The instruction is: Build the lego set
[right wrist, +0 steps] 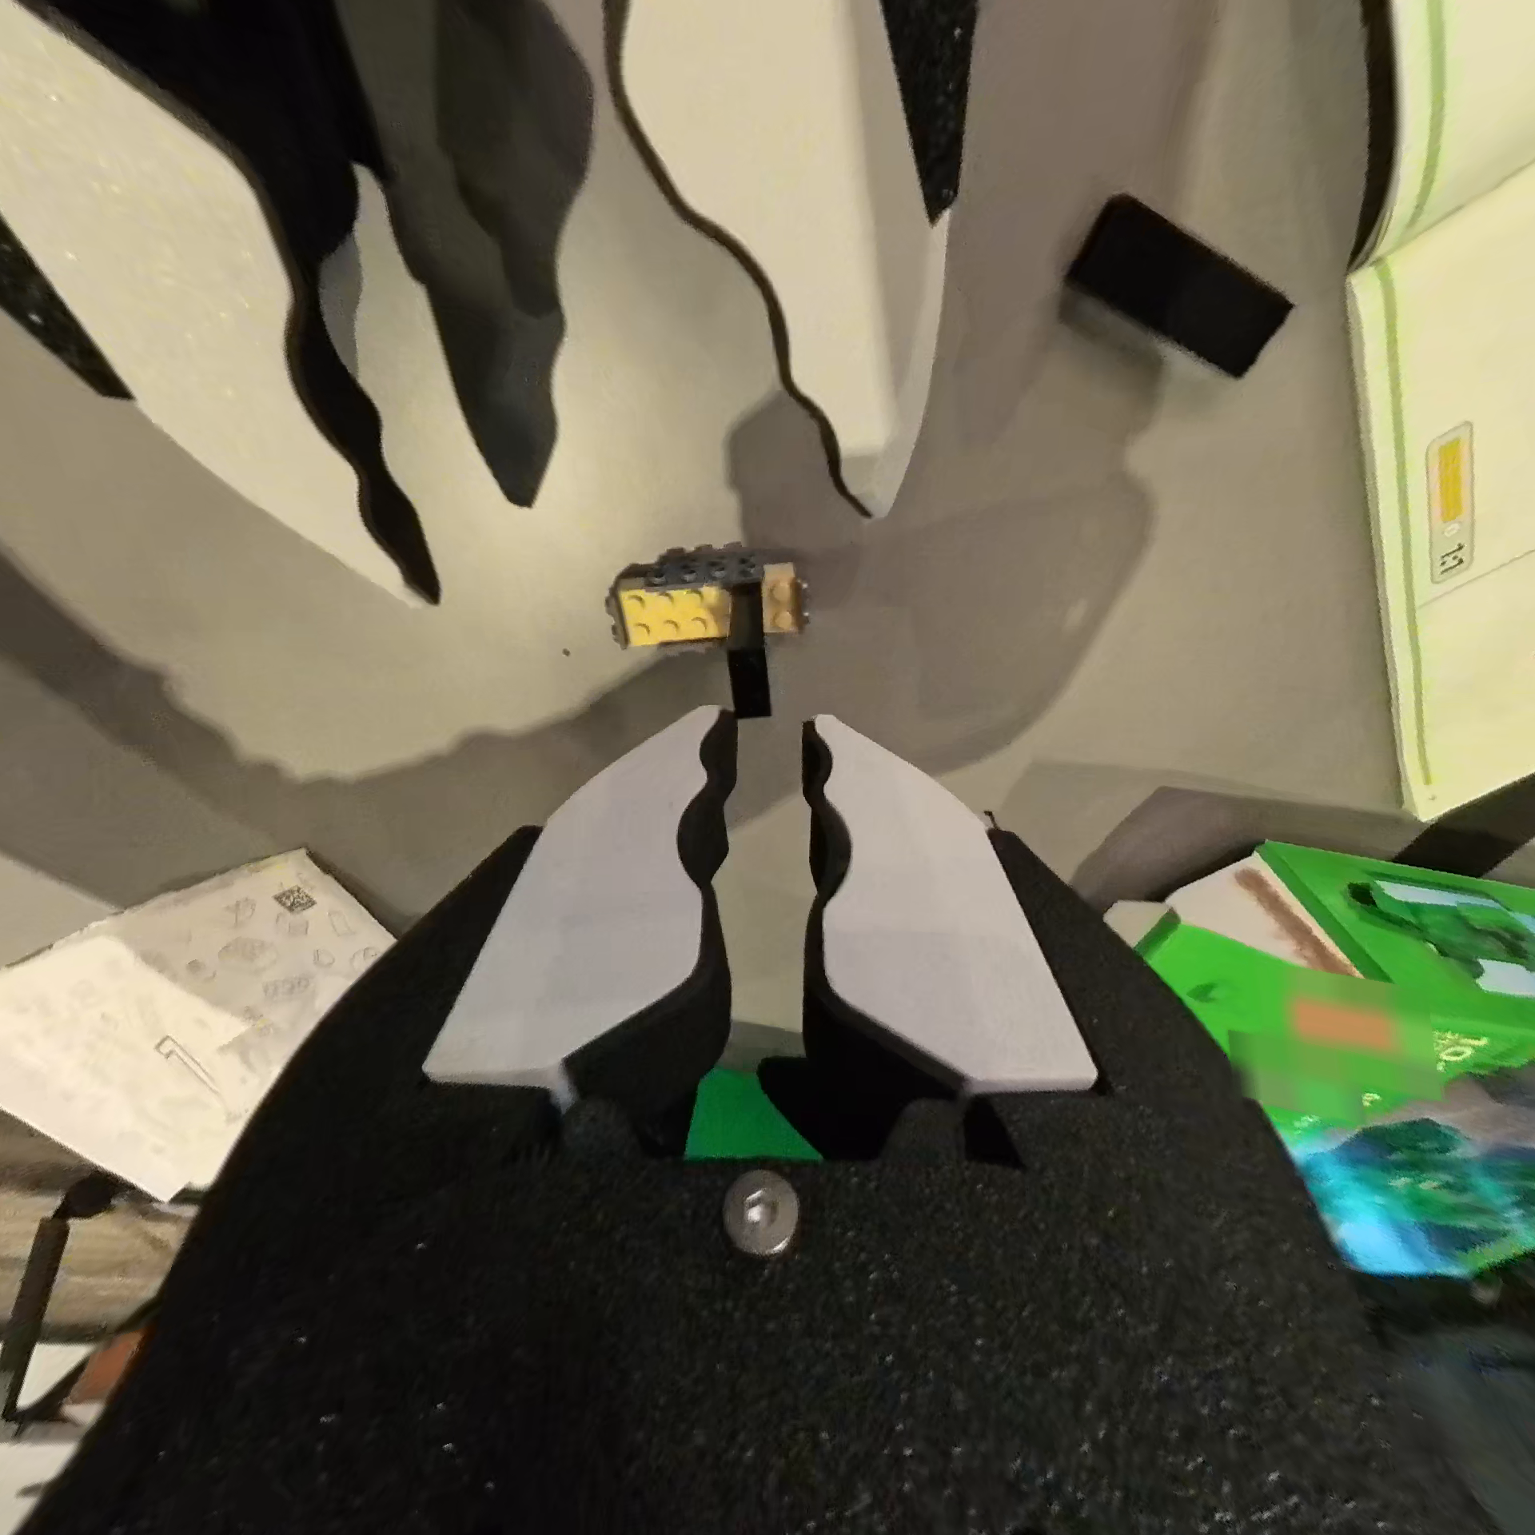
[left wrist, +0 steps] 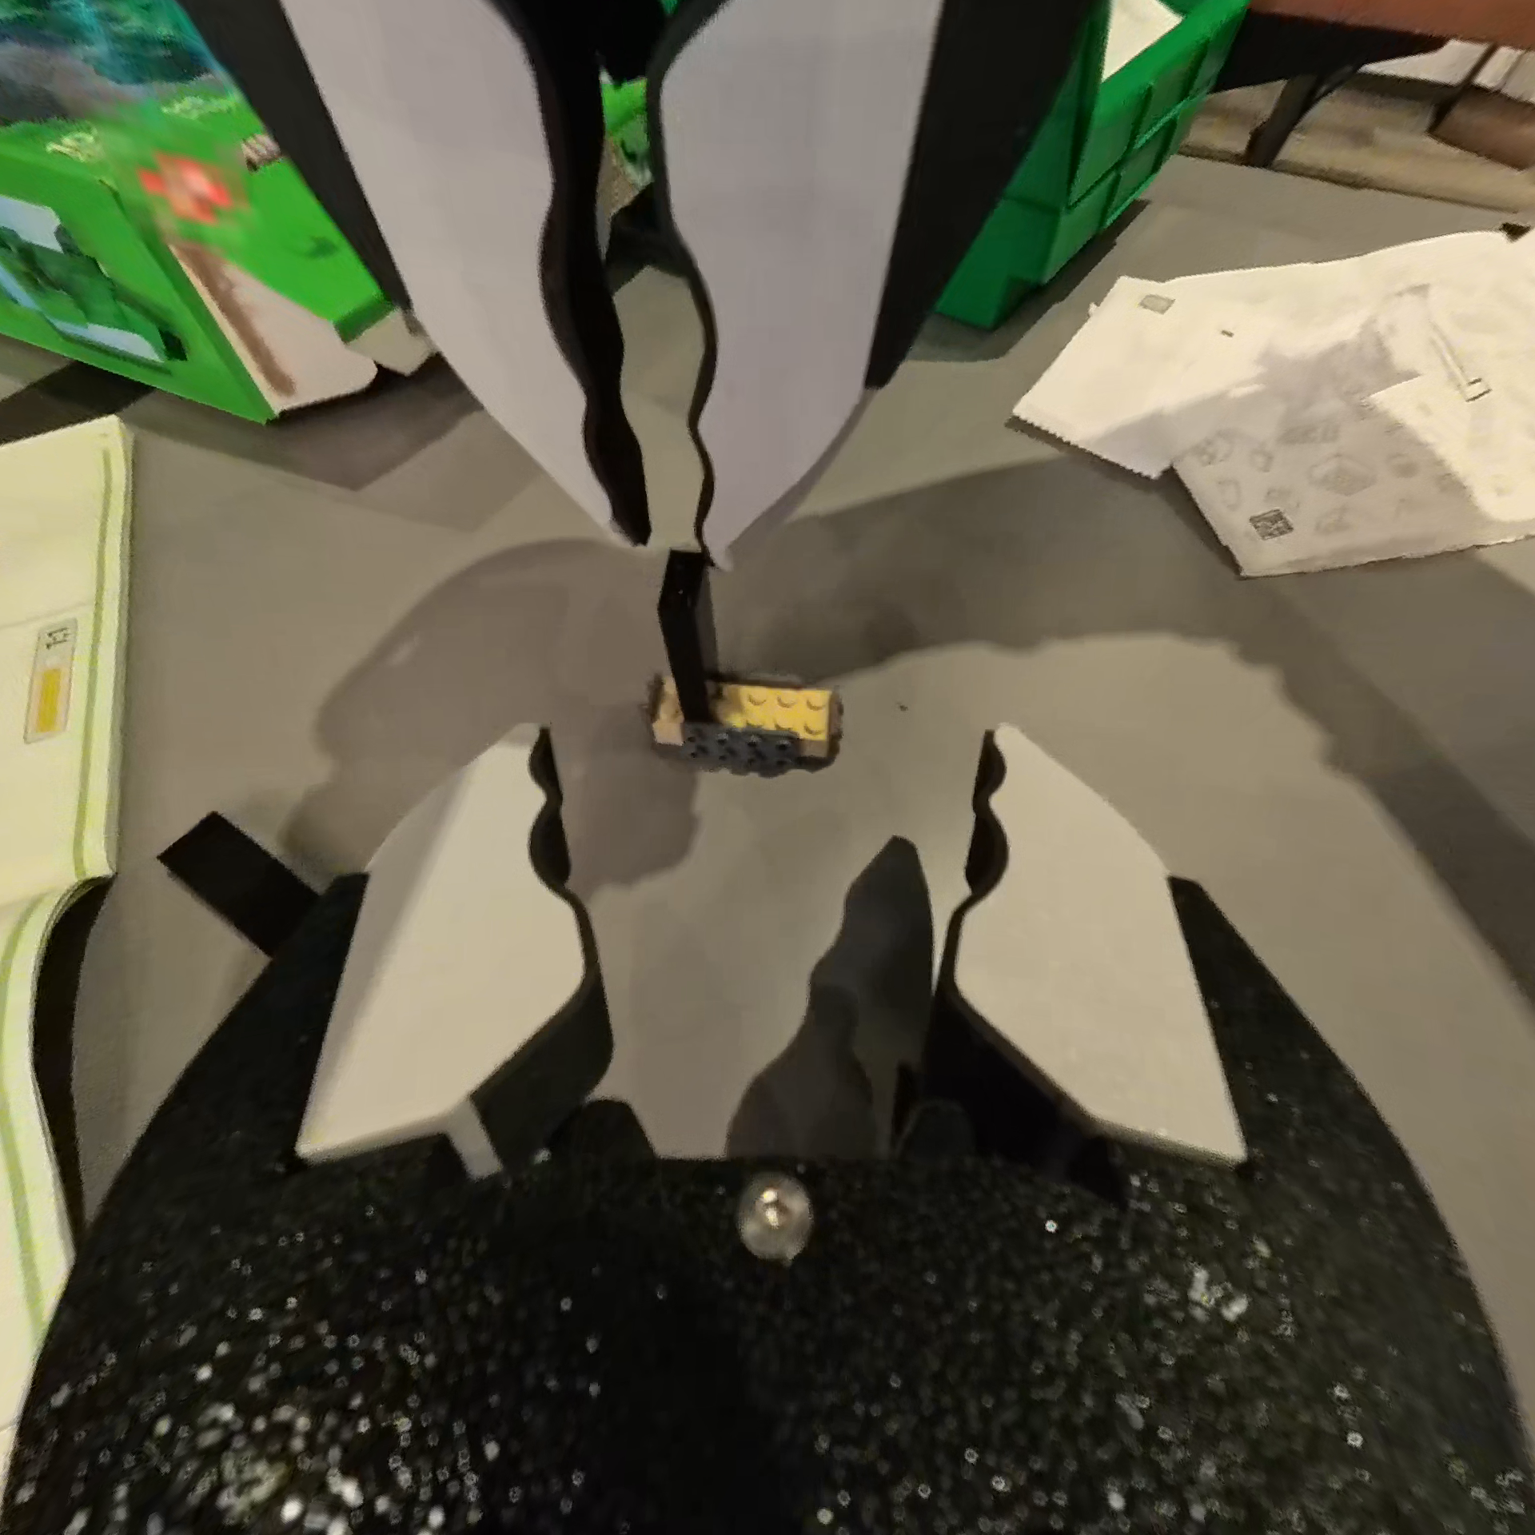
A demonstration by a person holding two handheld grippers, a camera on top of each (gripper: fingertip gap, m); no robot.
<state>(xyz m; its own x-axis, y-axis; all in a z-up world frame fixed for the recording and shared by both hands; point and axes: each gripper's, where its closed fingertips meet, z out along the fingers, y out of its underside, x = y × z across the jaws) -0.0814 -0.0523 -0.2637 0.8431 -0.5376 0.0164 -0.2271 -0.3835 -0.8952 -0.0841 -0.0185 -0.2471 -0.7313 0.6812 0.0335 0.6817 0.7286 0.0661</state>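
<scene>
Small lego build [left wrist: 745, 721] sits on the grey bench [left wrist: 1080, 747], roughly centred between the two grippers: yellow studded top, tan brick at one end, dark grey studded plate along the side nearest the left wrist camera. A tall black piece [left wrist: 688, 635] stands upright on the build beside the tan end. Right gripper [right wrist: 768, 724] comes at it from the far side; in the left wrist view its jaws look nearly together with the top of the black piece right at their tips, while in its own view a narrow gap shows between the tips and the piece sits against the left-hand one. Cannot tell whether it is pinched or let go. Left gripper [left wrist: 764, 739] hangs just short of the build, jaws spread wide, nothing between them. Around the work: a green lego box [left wrist: 158, 274] and green crate [left wrist: 1105, 141] at the back, white paper bags [left wrist: 1296, 415] to one side, an open instruction booklet [left wrist: 50, 648] on the other, and a loose black block [right wrist: 1179, 286] lying near the booklet.
</scene>
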